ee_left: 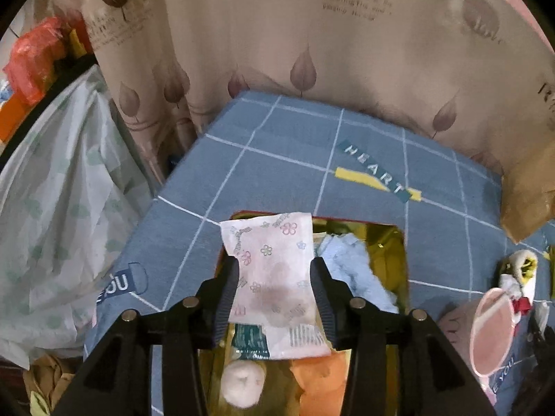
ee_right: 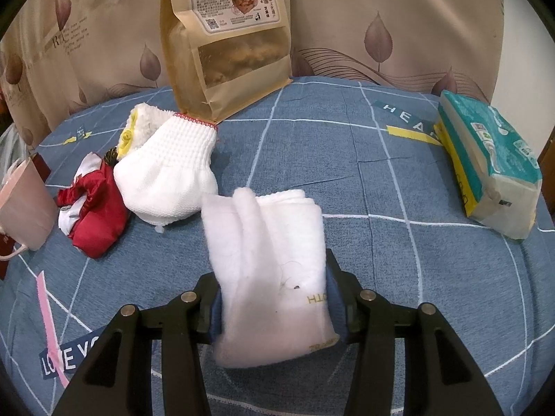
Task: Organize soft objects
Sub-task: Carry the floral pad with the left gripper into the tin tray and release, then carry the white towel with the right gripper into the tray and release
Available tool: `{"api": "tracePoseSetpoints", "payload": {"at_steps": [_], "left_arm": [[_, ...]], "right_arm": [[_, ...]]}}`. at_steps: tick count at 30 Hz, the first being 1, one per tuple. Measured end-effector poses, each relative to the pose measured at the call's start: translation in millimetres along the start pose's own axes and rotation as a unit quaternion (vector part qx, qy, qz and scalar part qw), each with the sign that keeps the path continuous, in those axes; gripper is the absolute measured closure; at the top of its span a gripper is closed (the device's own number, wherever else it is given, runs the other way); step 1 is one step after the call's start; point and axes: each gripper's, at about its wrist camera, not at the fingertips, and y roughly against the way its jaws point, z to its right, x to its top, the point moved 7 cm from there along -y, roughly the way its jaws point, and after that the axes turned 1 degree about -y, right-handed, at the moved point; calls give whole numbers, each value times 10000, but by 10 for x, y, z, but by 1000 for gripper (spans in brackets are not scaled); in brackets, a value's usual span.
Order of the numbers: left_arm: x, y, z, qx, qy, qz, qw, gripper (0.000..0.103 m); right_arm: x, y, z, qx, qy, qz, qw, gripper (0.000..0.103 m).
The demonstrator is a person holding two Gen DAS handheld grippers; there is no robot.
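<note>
In the left wrist view my left gripper [ee_left: 274, 270] is shut on a pink flower-printed soft packet [ee_left: 274, 277] and holds it over an open box [ee_left: 399, 242] set in the blue checked bedding. The box holds a light blue cloth [ee_left: 350, 263], an orange cloth [ee_left: 322, 378] and a white cotton ball [ee_left: 242, 381]. In the right wrist view my right gripper [ee_right: 274, 277] is shut on a folded white towel [ee_right: 270, 263] above the bedding. A white knit glove [ee_right: 170, 176] and a red cloth [ee_right: 97, 215] lie to the left.
A brown paper snack bag [ee_right: 229, 34] stands against the curtain at the back. A tissue pack [ee_right: 485, 159] lies at the right. A pink cup [ee_right: 24, 204] stands at the left, also in the left wrist view [ee_left: 492, 332]. A plastic bag [ee_left: 59, 215] hangs beside the bed.
</note>
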Motion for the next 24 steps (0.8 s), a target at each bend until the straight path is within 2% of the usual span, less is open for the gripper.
{"api": "tracePoseSetpoints", "payload": {"at_steps": [6,10,13,15,19,24], "left_arm": [[-189,472,25,308,-113,541,9980,55],[-440,688,-25,342,-21,779,9964,55],[-628,745,-148,432,200,859,9952,55],[-736,757,-242,633,297,905,9934,55],[-903,778,-369,1008,301,1040,9890,55],[-1027,831,-377,1161,233,1281,9847,54]], "right_arm": [[4,-3,-8,-15,5,2,10000,56],[4,0,-9,-52,33,5,10000,56],[10,4,-1,-71,35,22,10000,57],[15,9,13,-84,31,35,10000,59],[26,37,11,-150,39,60,9999,65],[102,102,-28,-198,7,41,9998,71]]}}
